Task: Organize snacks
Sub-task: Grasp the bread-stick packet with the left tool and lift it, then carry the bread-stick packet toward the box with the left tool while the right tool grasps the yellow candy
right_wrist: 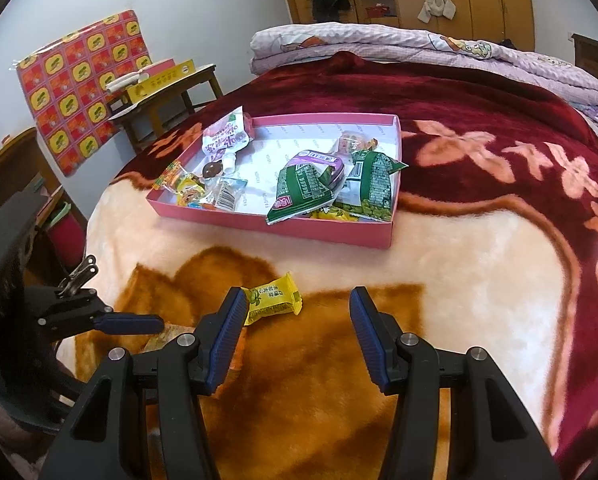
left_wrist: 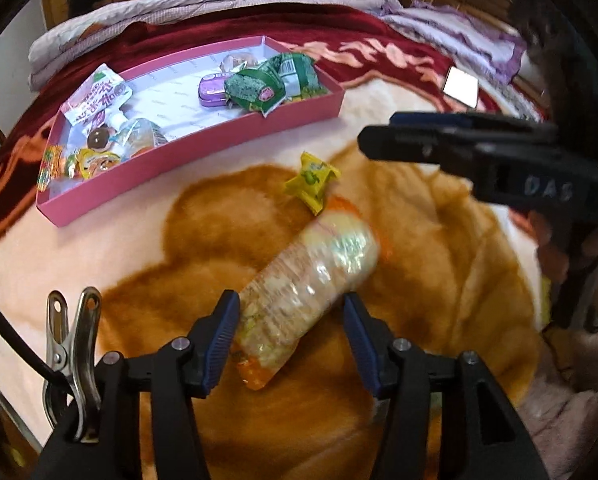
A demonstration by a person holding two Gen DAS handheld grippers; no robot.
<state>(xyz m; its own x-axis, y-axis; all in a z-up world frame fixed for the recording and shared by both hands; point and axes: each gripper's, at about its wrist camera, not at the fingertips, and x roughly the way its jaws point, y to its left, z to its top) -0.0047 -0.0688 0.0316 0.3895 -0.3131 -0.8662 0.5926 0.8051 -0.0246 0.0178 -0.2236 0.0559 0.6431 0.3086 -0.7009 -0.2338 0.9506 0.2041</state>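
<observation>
The left gripper [left_wrist: 289, 332] has its two blue fingers apart. A long clear packet of crackers [left_wrist: 311, 292] lies between them on the blanket [left_wrist: 139, 248]. The left finger looks like it touches the packet. The right finger has a small gap beside the packet. The packet is tilted, with its far end pointing away toward the pink box [left_wrist: 203, 152].

The right gripper [right_wrist: 297, 336] has its fingers apart too, and nothing is between them. It hangs over the brown part of the blanket, on the near side of the pink box [right_wrist: 283, 232]. A small yellow candy [right_wrist: 275, 298] lies just beside its left finger. In the left wrist view that yellow candy [left_wrist: 311, 178] lies just past the far end of the cracker packet, between the packet and the pink box. The right gripper [left_wrist: 451, 146] shows in that view as a dark arm to the right of the candy.

The pink box sits on the blanket with snacks in it. Two green snack bags [right_wrist: 339, 184] and a purple tin [left_wrist: 213, 90] lie at one end of the box. A white and red pouch [left_wrist: 97, 98], a brown chocolate ball [left_wrist: 99, 138] and little bright candies [left_wrist: 79, 160] lie at the other end.

A folded purple quilt [right_wrist: 419, 50] lies far behind the box.
</observation>
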